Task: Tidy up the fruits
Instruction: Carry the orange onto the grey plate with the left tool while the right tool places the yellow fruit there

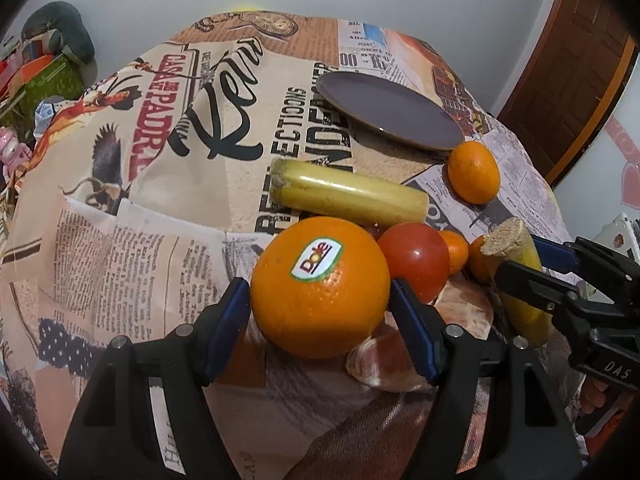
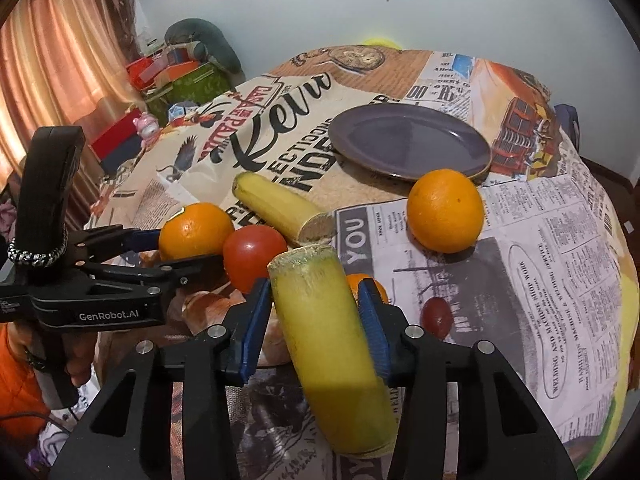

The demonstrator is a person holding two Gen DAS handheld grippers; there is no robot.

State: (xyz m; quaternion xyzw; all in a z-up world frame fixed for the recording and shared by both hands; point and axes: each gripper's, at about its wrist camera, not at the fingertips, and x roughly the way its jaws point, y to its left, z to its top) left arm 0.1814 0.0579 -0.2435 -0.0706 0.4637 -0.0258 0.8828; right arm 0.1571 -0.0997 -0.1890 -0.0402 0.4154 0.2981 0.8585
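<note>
The left gripper [image 1: 320, 300] straddles the stickered orange [image 1: 320, 286] at the lower centre of the left wrist view. Its blue pads [image 1: 232, 320] sit against the fruit's two flanks at its widest girth, so it looks clamped on the orange, though whether the fruit is already off the cloth is hard to tell here.

The right gripper [image 2: 316, 320] is closed on the near banana half [image 2: 332, 352], which runs lengthwise between the fingers with its cut end pointing up the frame. That grip across the narrow width keeps the soft piece from rolling.

Both fruits sit at the near edge of a cluster: a tomato [image 2: 254, 256], a small tangerine [image 2: 360, 282] behind the banana, and the other banana half [image 2: 280, 210] lying above them. A second orange [image 2: 446, 210] rests alone at right of centre, just below the empty purple plate [image 2: 408, 146] in the upper middle.

The plate is probably where the fruit is meant to go, which would explain taking one piece in each hand. All of it lies on a newspaper-print tablecloth [image 2: 560, 280].
</note>
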